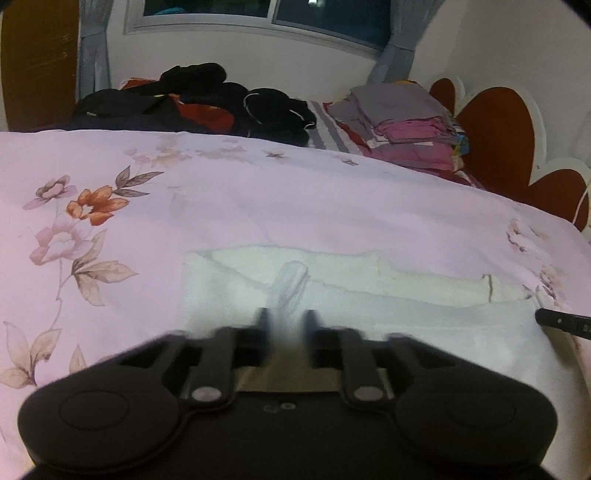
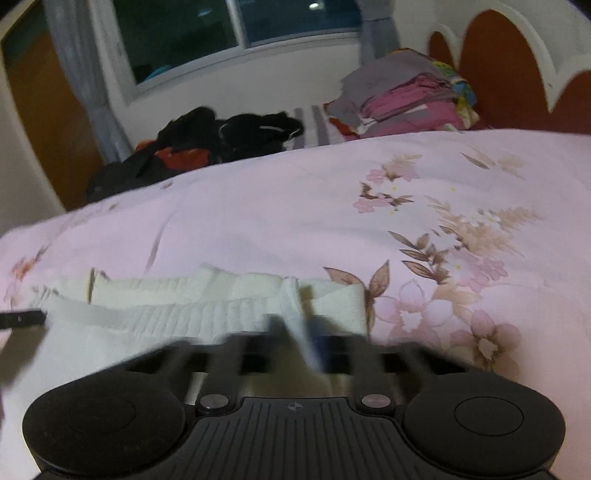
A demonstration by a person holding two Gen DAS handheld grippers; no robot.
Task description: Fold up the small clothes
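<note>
Left gripper (image 1: 286, 295): jaws drawn together, translucent fingertips blurred, nipping a raised fold of the white garment (image 1: 369, 295) between them.
Right gripper (image 2: 301, 332): jaws likewise closed, blurred, with a pinch of the same white cloth between the tips.
White garment: lay flat on the pink floral bedspread (image 1: 258, 199), directly under and ahead of both grippers; in the left wrist view it spread from the tips out to the right, in the right wrist view from the tips out to the left.
Waistband (image 2: 177, 314): ribbed band just left of the right gripper's tips, running across the garment.
Other gripper's finger: a black tip showed at the garment's far edge in each view, right of the left gripper (image 1: 561, 322) and left of the right one (image 2: 22, 318).
Dark clothes pile (image 1: 207, 99): well beyond the grippers, at the bed's far side, unfolded.
Folded stack (image 1: 406, 122): grey and pink pieces, far ahead and to the right, near the red headboard (image 1: 495, 125).
Window (image 2: 236, 33): on the wall beyond the bed, dark.
</note>
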